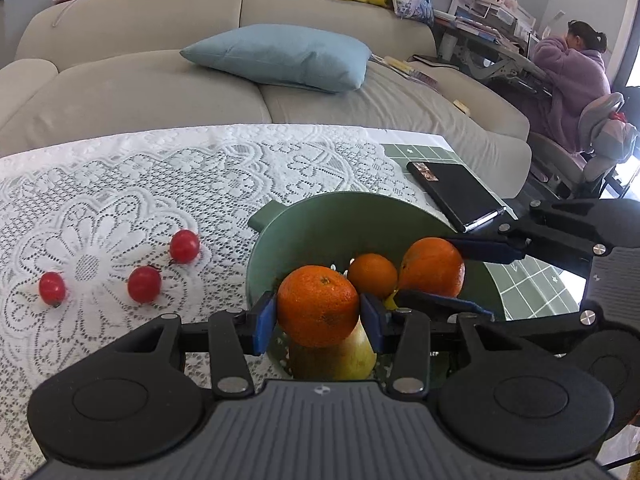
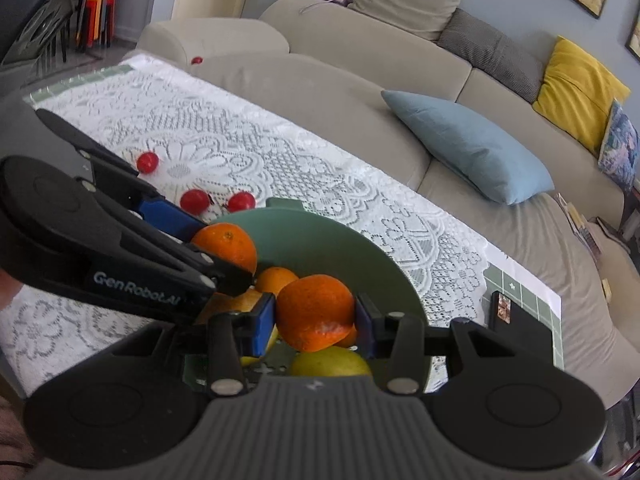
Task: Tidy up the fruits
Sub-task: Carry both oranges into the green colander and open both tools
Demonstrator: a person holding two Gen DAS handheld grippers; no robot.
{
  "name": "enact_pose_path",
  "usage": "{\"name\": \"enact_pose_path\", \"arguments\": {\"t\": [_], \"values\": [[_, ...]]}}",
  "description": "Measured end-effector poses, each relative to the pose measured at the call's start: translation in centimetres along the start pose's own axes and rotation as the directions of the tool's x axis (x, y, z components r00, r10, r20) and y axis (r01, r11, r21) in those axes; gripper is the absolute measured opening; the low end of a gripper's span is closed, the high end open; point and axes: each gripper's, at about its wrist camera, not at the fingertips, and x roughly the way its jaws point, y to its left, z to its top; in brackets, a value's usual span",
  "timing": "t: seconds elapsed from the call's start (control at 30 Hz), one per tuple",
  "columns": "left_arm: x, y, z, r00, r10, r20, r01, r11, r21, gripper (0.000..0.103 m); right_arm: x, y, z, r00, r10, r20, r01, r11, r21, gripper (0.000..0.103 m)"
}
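Observation:
A green bowl (image 1: pixel 320 216) sits on the lace cloth and holds a small orange (image 1: pixel 372 274) and a yellow-green pear (image 1: pixel 348 354). My left gripper (image 1: pixel 318 320) is shut on an orange (image 1: pixel 316 304) just above the bowl. My right gripper (image 2: pixel 316 322) is shut on another orange (image 2: pixel 314 310) above the bowl (image 2: pixel 320 240); it shows in the left wrist view (image 1: pixel 434 266) between the right fingers. The left gripper's orange (image 2: pixel 226 246) shows in the right wrist view too. Three cherry tomatoes (image 1: pixel 144 284) lie on the cloth left of the bowl.
A black phone (image 1: pixel 456 194) lies on the green-tiled table edge right of the bowl. A beige sofa (image 1: pixel 160 80) with a blue pillow (image 1: pixel 280 56) stands behind the table. A person in purple (image 1: pixel 572 76) sits at a desk far right.

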Motion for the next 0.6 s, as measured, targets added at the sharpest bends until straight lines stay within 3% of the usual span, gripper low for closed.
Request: {"name": "enact_pose_path", "arguments": {"t": [0.6], "values": [[2.6, 0.2, 0.9, 0.999, -0.039, -0.028, 0.039, 0.999, -0.008, 0.052, 3.7, -1.5, -0.6, 0.996, 0.023, -0.092, -0.024, 1.0, -0.011, 0.041]]}}
